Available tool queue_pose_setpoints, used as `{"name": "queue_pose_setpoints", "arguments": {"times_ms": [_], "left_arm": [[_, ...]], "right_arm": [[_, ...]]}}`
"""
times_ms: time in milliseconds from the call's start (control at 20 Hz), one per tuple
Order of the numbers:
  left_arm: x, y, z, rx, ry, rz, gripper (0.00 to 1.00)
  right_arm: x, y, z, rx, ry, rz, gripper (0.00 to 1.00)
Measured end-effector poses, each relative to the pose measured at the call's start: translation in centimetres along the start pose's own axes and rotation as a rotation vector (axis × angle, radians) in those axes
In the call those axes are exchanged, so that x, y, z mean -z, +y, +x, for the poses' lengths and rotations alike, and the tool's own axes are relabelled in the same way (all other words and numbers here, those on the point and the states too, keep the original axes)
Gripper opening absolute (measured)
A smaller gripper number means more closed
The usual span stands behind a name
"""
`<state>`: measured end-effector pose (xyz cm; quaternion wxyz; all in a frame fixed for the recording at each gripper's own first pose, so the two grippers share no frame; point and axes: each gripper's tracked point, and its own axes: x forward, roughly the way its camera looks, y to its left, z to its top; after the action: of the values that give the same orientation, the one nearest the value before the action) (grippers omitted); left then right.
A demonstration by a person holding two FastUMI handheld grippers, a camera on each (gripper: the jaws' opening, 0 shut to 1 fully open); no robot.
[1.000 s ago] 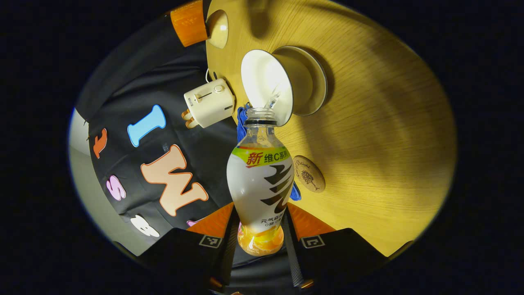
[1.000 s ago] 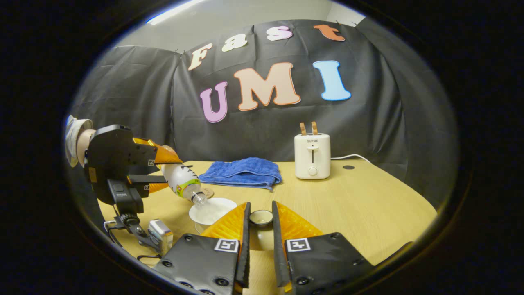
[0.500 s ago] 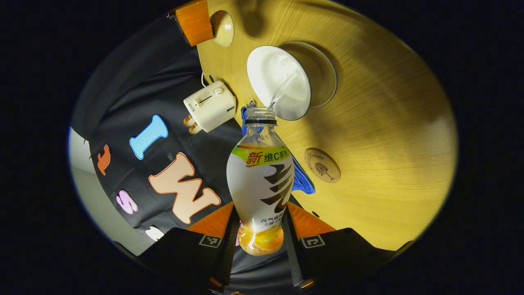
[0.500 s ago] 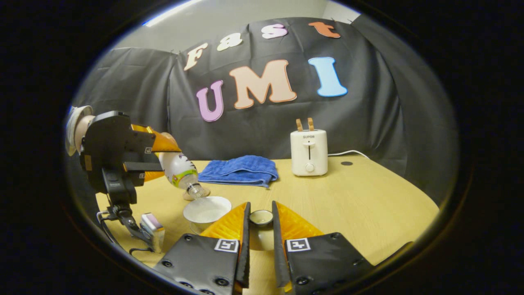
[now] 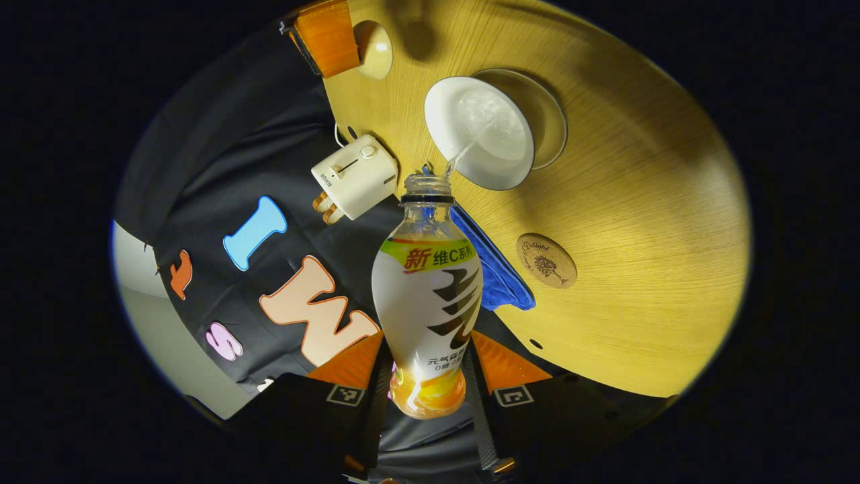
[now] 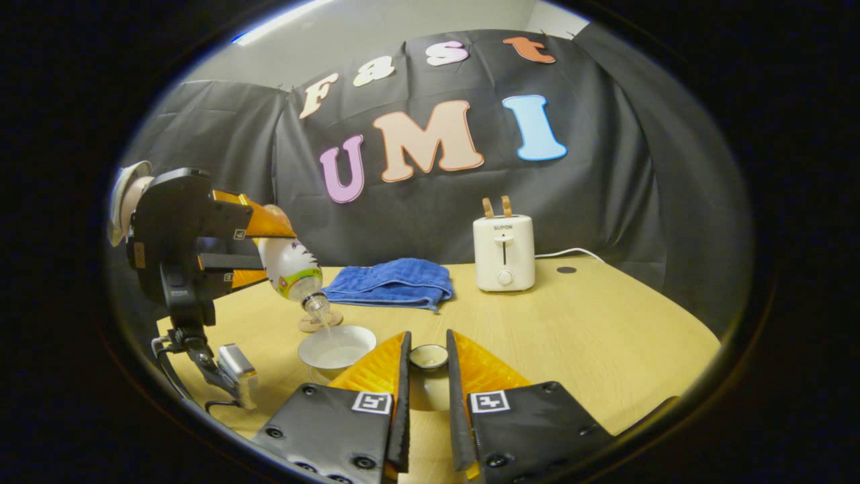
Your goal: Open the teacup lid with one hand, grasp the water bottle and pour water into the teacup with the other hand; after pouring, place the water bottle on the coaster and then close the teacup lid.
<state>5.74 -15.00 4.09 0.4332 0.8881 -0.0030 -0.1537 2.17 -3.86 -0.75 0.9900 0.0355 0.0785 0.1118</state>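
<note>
The left gripper (image 5: 428, 376) clamps the bottle (image 5: 428, 302), now raised higher above the teacup (image 6: 336, 349) than a second ago, its stream thinner. The teacup sits near the desk's (image 6: 605, 336) front left edge, beside the coaster (image 5: 546, 261). The right gripper (image 6: 427, 363) stays pinched on the lid (image 6: 428, 357).

Ahead of me a white toaster (image 6: 503, 253) stands upright on the pale wooden surface (image 6: 605, 336), close to the black cloth wall, with two brown slices (image 6: 495, 207) poking out of its slots. A white cord (image 6: 571, 253) trails from its side along the back edge, near a small dark round spot (image 6: 566, 269) on the wood. To the toaster's side, well apart from it, a blue towel (image 6: 393, 283) lies loosely folded. From my other side I see that toaster (image 5: 354, 177) and towel (image 5: 494, 269) too.
</note>
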Motion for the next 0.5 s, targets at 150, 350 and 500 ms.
{"name": "queue_pose_setpoints", "arguments": {"times_ms": [150,350,500], "left_arm": [[0.07,0.03,-0.31,0.003,-0.002,0.005,0.55],[0.05,-0.53,-0.2,0.014,-0.004,0.004,0.55],[-0.17,-0.8,-0.19,0.02,-0.01,0.007,0.55]], "right_arm": [[0.12,-0.03,0.12,0.0,0.004,0.001,0.27],[-0.02,0.02,0.16,-0.001,0.001,0.004,0.27],[0.04,-0.04,0.13,0.0,0.001,0.002,0.27]]}}
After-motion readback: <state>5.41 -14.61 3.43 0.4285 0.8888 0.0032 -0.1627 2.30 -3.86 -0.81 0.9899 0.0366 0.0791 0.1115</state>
